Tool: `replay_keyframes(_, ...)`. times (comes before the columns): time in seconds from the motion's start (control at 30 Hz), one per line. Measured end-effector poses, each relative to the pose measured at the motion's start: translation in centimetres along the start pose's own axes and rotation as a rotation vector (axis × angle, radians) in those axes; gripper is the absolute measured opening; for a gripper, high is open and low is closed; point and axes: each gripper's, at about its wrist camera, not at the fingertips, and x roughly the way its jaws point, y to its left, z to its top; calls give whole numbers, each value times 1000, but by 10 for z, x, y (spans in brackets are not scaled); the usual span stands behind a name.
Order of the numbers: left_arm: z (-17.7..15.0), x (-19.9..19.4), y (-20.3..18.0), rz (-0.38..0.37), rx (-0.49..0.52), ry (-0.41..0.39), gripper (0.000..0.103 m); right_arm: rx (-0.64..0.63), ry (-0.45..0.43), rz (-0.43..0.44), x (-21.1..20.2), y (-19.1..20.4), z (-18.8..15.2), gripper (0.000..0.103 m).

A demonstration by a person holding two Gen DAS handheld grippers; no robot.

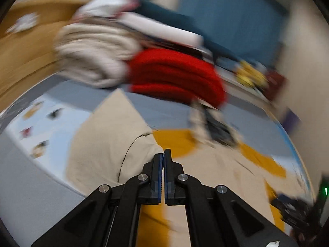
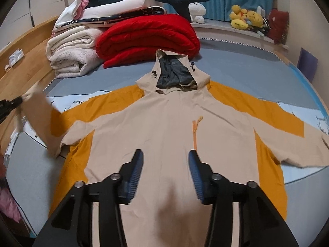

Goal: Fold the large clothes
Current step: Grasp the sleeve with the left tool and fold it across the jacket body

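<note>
Fingers (image 1: 167, 160) on the left gripper (image 1: 164, 162) pinched tight together, cuff of the jacket's left sleeve (image 2: 38, 111) clamped between them and lifted off the bed (image 2: 236, 70) near its left edge. Left view badly smeared, so hard to say how much cloth sits in the pinch. Right gripper (image 2: 165, 156) spread wide, holding nothing, hovering over the lower chest of the jacket (image 2: 164, 127).

Jacket itself lying face up, spread flat across the middle of the bed, hood (image 2: 174, 72) pointing at the red blanket (image 2: 148, 39) and white blanket (image 2: 72, 57) stacked along the far edge. Other sleeve (image 2: 287, 131) stretched out flat toward the right edge.

Looks like step one: folding that left sleeve in across the chest. Tips, for what they're worth:
- Carry the cuff low and straight across, no yanking, otherwise the whole body slides.
- Press the empty right fingers down on the chest as an anchor, or at least park them clear of the landing spot.
- Aim for a crease along the shoulder seam, parallel to the side of the body.
- Lay the cuff flat before letting go; slick shell fabric probably springs back.
</note>
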Motion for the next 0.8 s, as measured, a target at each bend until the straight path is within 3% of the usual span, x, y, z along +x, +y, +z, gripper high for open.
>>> replay_keyframes(0.1,-26,24,-52,-140,34,129,0,17,2,13,-7,0,-5,50)
replay_keyframes(0.2,-50,46,-83,-157,102,257,1,29,4,18,-13,2,-11,50)
replay_keyframes(0.27,-56,49,-85,-143,97,277,2,46,9,23,-15,2,-15,49)
replay_keyframes(0.37,-47,40,-62,-149,-12,258,8,72,9,41,-15,2,-22,40)
replay_keyframes(0.4,-45,36,-52,-144,-46,244,15,80,12,44,-14,2,-23,27)
replay_keyframes(0.43,-45,34,-44,-128,-63,229,19,91,15,49,-13,2,-23,23)
replay_keyframes(0.5,-50,39,-28,-69,-68,230,27,105,4,60,-10,3,-25,23)
replay_keyframes(0.6,-60,62,4,-2,-147,332,27,94,17,93,-1,10,-26,23)
replay_keyframes(0.7,-76,86,39,-44,-318,456,27,47,29,135,9,20,-31,24)
replay_keyframes(0.8,-97,110,52,-73,-372,612,28,9,60,180,20,29,-35,29)
